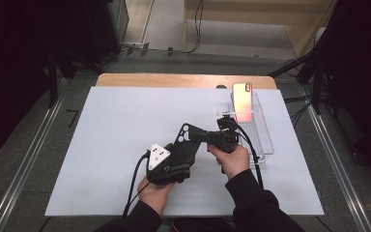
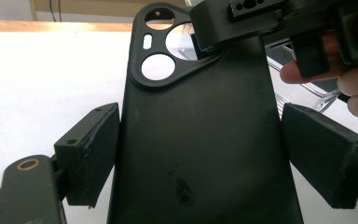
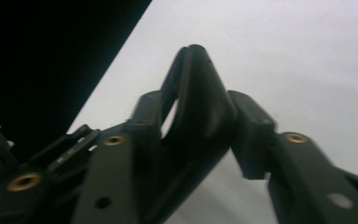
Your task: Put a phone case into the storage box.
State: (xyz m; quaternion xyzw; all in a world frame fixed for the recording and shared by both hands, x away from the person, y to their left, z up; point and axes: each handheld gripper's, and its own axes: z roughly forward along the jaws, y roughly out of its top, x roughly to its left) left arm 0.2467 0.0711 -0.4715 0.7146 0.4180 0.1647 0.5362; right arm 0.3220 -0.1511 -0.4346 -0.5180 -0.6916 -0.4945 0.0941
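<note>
Left gripper (image 1: 181,145): clasped the flat black plastic phone case (image 2: 200,140) by its sides.
Right gripper (image 3: 200,126): clamped on the case's top corner.

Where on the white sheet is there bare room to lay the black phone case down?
The white table sheet lies bare left of the black phone case, out to its left edge. It is crowded at the right, around the clear plastic tray holding the upright phone.
</note>
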